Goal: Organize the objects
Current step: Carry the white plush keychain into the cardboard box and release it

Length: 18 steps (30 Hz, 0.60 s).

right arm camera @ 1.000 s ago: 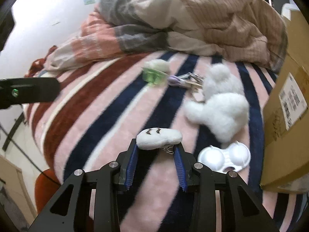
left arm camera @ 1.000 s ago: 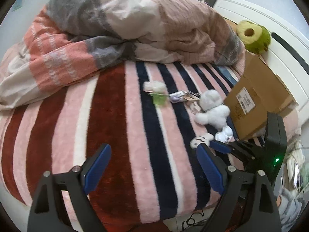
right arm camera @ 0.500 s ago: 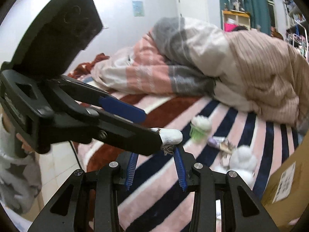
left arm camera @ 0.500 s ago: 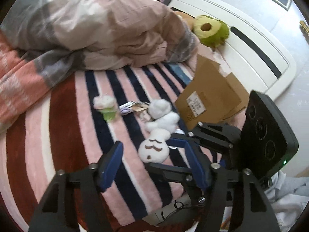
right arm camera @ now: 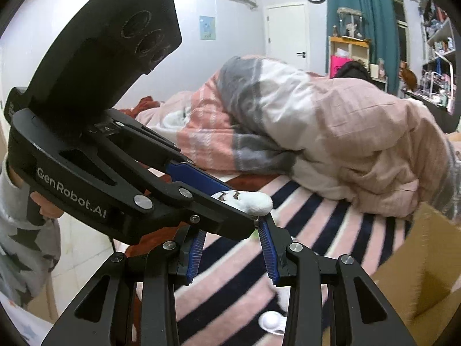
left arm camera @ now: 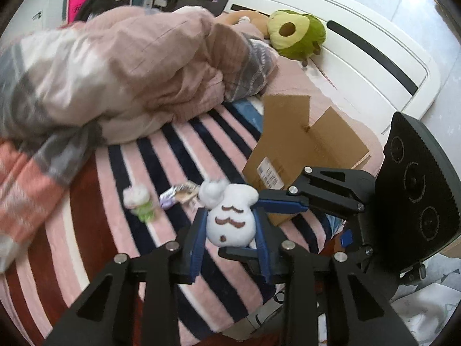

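white plush toy (left arm camera: 232,225) with brown moustache marks is up off the bed, between both tools. my right gripper (right arm camera: 230,227) pinches it at the fingertips, jaws part closed around it. my left gripper (left arm camera: 231,214) comes in across the right one, its blue pads (left arm camera: 198,245) against the toy's two sides; can't tell if they actually bite. below is a blanket (left arm camera: 178,155) striped pink, navy and dark red. on it lie a small green and white toy (left arm camera: 141,201) and, just beside, something blurred in a wrapper. cardboard box (left arm camera: 299,147) sits open further right. beyond that is a heaped pink and grey quilt (left arm camera: 129,72), then an avocado plush (left arm camera: 296,33) by the white headboard (left arm camera: 374,57).
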Motion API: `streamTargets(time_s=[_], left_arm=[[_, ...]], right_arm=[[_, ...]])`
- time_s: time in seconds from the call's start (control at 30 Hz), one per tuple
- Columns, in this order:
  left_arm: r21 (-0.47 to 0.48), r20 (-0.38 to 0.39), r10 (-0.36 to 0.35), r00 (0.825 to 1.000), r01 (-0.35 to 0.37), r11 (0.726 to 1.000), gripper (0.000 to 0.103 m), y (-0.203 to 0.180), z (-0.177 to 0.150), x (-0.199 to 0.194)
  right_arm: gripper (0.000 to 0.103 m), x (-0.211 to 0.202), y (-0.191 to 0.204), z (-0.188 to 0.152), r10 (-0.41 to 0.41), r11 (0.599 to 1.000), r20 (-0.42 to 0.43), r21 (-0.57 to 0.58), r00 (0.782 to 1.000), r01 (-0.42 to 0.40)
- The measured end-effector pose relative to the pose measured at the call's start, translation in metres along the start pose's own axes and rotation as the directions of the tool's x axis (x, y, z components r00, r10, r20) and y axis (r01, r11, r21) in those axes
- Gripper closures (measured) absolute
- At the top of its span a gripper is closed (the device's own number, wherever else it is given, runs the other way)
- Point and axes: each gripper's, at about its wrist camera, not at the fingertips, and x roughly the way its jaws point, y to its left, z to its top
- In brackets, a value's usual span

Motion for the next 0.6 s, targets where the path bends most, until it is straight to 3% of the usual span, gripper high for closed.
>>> streamTargets(time_s=[0.27,0.6], left_arm=[[0.091,-0.010,-0.006,1.000,0.007,0.996,0.074,-0.051,0.050,0.020],[0.165,-0.063,-0.042,0.997,0.052,0.985,0.075,-0.110,0.100,0.074]], right_arm=[[0.071,-0.038,-0.048,0.005,-0.089,0.995,-0.009,0.040,0.996,0.089],[0.071,-0.075,-0.113,-0.011,-0.183,0.973,-0.099,0.121,0.978,0.194]])
